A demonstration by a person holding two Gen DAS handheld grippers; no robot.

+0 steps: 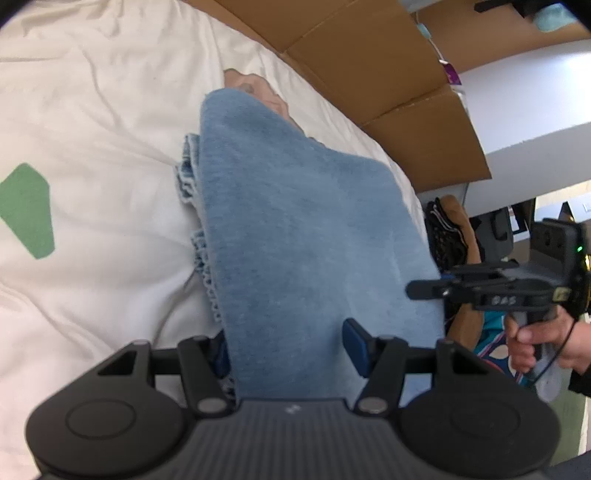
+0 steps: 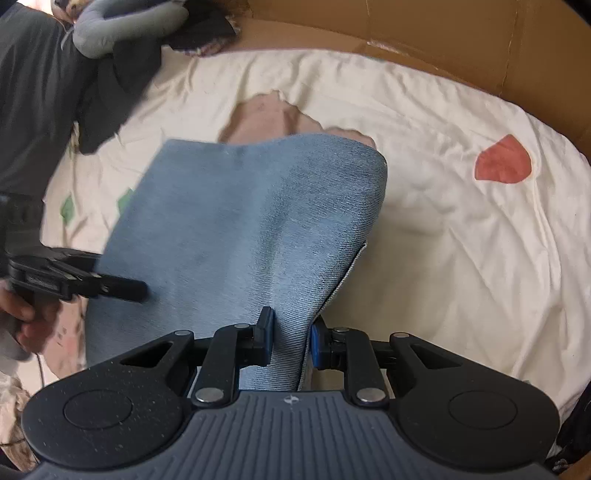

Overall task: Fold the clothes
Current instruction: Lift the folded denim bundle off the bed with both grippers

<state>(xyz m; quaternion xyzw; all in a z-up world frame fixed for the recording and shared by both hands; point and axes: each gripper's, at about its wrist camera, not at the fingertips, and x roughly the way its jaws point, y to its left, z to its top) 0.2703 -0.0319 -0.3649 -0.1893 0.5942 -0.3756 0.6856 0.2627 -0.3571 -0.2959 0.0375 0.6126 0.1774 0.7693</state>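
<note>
I had the jeans (image 1: 295, 229) stretched between my 2 tongs, lifted off the sheet (image 1: 92, 110). They were light blue denim, faded and soft-looking, folded over so a smooth broad panel faced up; a frayed hem (image 1: 201, 258) showed along the edge in the left view, and a paler inner edge ran along the side in the right view.

My left gripper (image 1: 286, 347) stood fairly wide, with a thick layer of denim filling the gap. My right gripper (image 2: 290, 339) was narrow, pinching a bunched fold of the jeans.

Below lay a wrinkled cream sheet with a green patch (image 1: 26, 210), a red patch (image 2: 504, 160) and a pinkish patch (image 2: 269, 118) just past the denim. Cardboard (image 2: 406, 33) walled the far side. Dark clothes (image 2: 92, 74) were heaped at a corner.
</note>
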